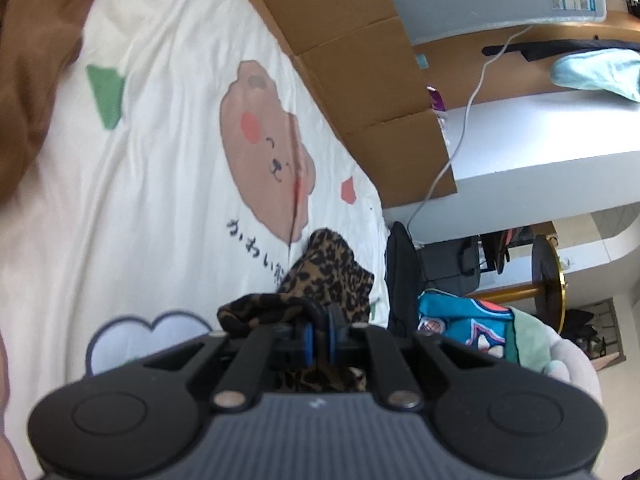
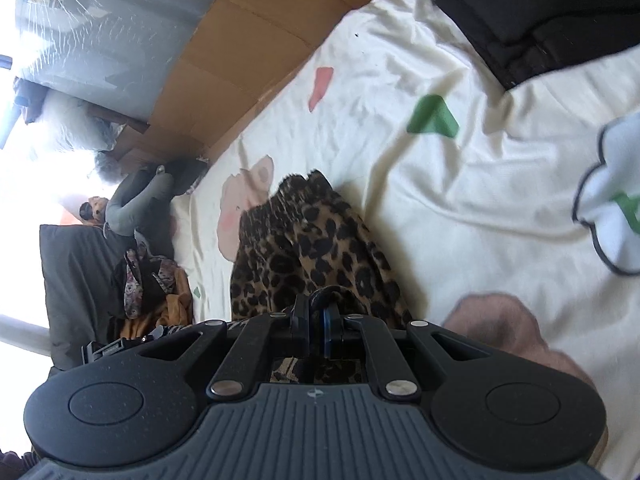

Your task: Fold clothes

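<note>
Left wrist view: left gripper pressed together, pinching a leopard-print garment. Cloth bunches up ahead of the fingers and hangs over the white bedsheet, which carries a bear print. Flattened cardboard runs along the bed's far edge. Beyond it, a white cable trails down a grey surface. A black item sits at the sheet's edge beside a teal printed cloth. Brown fabric fills the upper left corner.

Right wrist view: right gripper also closed, pinching the same leopard-print garment, which drapes forward onto the sheet. Black bag rests on the sheet at the upper right. Mixed clothes pile lies left of the bed. No containers seen.
</note>
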Demonstrator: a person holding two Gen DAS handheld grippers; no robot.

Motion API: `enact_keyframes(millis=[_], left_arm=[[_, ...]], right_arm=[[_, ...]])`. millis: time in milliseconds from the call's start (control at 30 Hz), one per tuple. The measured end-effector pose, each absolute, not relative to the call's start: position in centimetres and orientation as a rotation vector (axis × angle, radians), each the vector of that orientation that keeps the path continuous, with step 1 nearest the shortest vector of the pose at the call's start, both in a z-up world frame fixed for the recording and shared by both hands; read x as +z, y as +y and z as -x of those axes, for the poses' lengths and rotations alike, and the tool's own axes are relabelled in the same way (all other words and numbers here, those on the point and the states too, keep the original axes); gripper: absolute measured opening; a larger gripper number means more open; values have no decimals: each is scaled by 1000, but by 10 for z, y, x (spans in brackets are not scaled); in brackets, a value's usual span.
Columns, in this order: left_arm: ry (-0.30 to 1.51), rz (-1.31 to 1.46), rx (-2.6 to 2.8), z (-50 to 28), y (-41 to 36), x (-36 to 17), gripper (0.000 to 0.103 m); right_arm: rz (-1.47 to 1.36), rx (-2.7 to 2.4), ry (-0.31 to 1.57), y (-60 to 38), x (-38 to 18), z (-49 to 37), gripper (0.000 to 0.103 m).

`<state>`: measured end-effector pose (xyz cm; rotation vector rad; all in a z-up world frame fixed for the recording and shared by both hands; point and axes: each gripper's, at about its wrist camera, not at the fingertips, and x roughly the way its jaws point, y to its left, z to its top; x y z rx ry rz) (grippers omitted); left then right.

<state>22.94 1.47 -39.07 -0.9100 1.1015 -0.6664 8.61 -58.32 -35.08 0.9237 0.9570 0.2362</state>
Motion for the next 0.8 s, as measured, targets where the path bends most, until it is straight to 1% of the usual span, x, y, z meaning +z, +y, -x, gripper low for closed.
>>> enact_keyframes(millis=[167,333,367,400,500,567,633,667,700,733,800], left_arm=[[1090,887,-647,-237,14,-391,8],[1084,870,-586,-238,5,-407,8],[1083,866,-573,-238,3,-411,8],[1086,859,-559,-238,1,-413,8],[1107,850,-545,-236,-5,-418,9],[1122,841,-543,-236,-8,-421,14],[1127,833,-552,-236,-11,-422,23],[1129,833,-560,-237,-13,-422,25],[1135,831,-568,-237,-15,-423,30],[1141,829,-577,-237,-17,-424,34],[1152,827,-593,-238,-21,-426,34]], right_arm=[[-899,240,959,-584,-352,-103,5],[-876,189,963,-583,-365,-111,5],[-863,183,972,-581,-368,-111,6],[-857,181,979,-580,-370,-111,9],[-869,171,995,-578,-376,-108,9],[-873,173,998,-578,-378,-106,11],[-880,174,1002,-577,-380,-105,17],[-884,175,1006,-576,-381,-105,25],[-888,176,1010,-576,-382,-105,31],[-888,185,1013,-574,-383,-106,33],[-891,204,1017,-570,-383,-107,35]])
